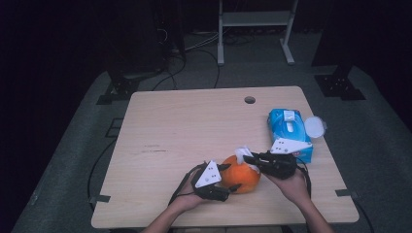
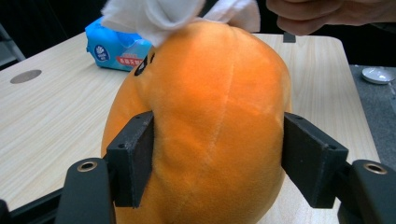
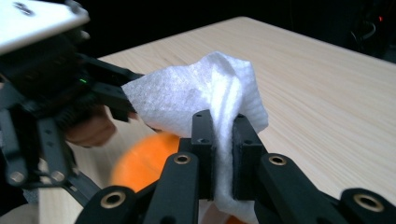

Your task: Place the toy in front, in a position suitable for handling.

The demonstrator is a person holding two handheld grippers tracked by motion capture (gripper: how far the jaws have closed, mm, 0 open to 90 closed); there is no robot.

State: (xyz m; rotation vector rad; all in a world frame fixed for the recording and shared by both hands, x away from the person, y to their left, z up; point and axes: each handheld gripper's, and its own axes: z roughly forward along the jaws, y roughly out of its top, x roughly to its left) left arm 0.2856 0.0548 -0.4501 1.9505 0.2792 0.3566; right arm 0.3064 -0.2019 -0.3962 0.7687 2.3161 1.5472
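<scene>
An orange plush ball (image 1: 241, 179) rests on the wooden table (image 1: 194, 126) near its front edge. My left gripper (image 1: 232, 177) comes at it from the left and is shut on it; its two black pads press into the plush's sides (image 2: 215, 121). My right gripper (image 1: 246, 158) reaches in from the right, above the plush, and is shut on a white wipe (image 1: 241, 154). The wipe (image 3: 196, 93) is pinched between the pads of the right gripper (image 3: 223, 135) and lies crumpled on top of the plush (image 2: 154, 16). Below it a blurred part of the plush (image 3: 140, 165) shows.
A blue pack of wipes (image 1: 289, 128) lies at the table's right edge, with a small white lid (image 1: 315, 127) beside it. A round hole (image 1: 249, 100) sits near the far edge. Dark floor, cables and a white frame (image 1: 255, 19) lie beyond.
</scene>
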